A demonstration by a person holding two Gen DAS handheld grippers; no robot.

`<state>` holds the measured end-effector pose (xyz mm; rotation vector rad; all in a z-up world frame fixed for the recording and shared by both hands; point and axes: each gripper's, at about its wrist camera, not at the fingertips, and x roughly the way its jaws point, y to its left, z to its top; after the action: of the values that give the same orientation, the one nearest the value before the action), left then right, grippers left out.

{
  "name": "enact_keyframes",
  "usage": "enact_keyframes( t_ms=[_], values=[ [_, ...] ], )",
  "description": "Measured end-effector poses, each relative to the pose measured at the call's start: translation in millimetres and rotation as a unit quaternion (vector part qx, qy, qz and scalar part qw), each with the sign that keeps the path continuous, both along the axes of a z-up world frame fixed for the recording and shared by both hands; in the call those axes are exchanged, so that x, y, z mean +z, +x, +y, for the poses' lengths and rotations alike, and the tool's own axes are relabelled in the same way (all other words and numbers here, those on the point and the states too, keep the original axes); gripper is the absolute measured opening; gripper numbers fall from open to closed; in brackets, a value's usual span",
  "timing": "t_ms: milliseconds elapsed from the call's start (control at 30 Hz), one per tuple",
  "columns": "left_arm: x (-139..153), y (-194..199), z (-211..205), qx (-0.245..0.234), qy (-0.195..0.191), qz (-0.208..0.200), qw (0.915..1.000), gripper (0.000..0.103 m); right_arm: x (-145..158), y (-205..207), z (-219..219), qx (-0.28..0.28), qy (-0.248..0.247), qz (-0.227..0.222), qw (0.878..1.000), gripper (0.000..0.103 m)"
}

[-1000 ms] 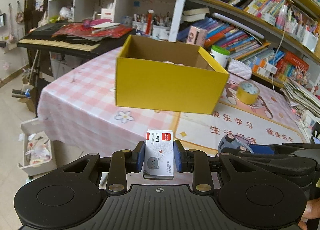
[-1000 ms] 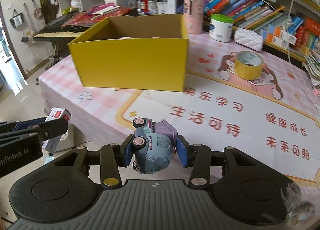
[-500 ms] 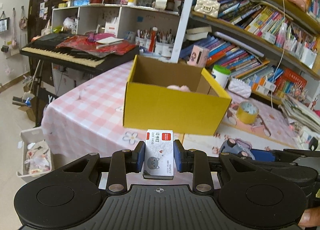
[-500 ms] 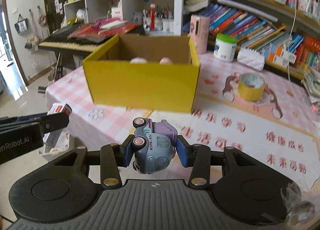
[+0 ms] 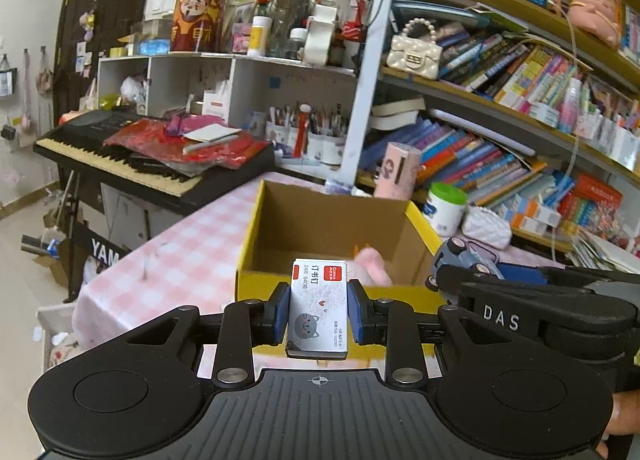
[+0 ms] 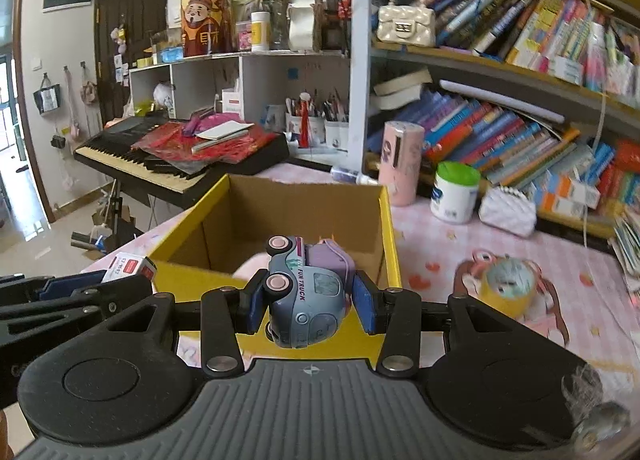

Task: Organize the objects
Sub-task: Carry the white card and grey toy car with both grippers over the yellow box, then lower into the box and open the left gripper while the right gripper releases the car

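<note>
My left gripper [image 5: 319,314] is shut on a small white staple box [image 5: 319,308] with a red label and a cat drawing. It hangs at the near rim of an open yellow cardboard box [image 5: 256,280]. My right gripper [image 6: 310,306] is shut on a blue-grey toy truck [image 6: 306,296], held over the same yellow box [image 6: 390,244] at its near edge. A pink soft object [image 5: 372,260] lies inside the box. The right gripper and truck [image 5: 460,256] show at the right of the left wrist view. The left gripper with the staple box [image 6: 128,268] shows at the left of the right wrist view.
The box stands on a pink checked tablecloth [image 5: 176,256]. A yellow tape roll [image 6: 508,288], a white jar with a green lid [image 6: 456,191], a pink cylinder [image 6: 402,161] and a white pouch [image 6: 508,211] stand to the right. Bookshelves rise behind, a keyboard [image 5: 120,163] at left.
Both grippers have risen and moved forward to the yellow box. They now look down into it from its near rim. Both still hold their objects.
</note>
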<state>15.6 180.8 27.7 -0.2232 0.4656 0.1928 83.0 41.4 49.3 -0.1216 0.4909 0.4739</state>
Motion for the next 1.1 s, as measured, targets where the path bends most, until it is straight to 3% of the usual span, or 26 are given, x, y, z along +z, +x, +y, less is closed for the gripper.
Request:
enact_keyframes(
  t_ms=[467, 700, 1100],
  values=[
    [-14.9, 72.7, 5.3, 0.028, 0.027, 0.034, 0.9986, 0.028, -28.9, 85.0, 28.3, 0.044, -0.041, 0.019, 0.998, 0.042],
    [-28.6, 91.3, 3.0, 0.036, 0.046, 0.065, 0.9961, 0.028, -54.7, 107.4, 37.8, 0.073, -0.067, 0.045, 0.994, 0.042],
    [-38.1, 119.3, -3.0, 0.035, 0.065, 0.09, 0.9932, 0.028, -65.6, 133.8, 41.4, 0.116, -0.07, 0.052, 0.989, 0.042]
  ],
)
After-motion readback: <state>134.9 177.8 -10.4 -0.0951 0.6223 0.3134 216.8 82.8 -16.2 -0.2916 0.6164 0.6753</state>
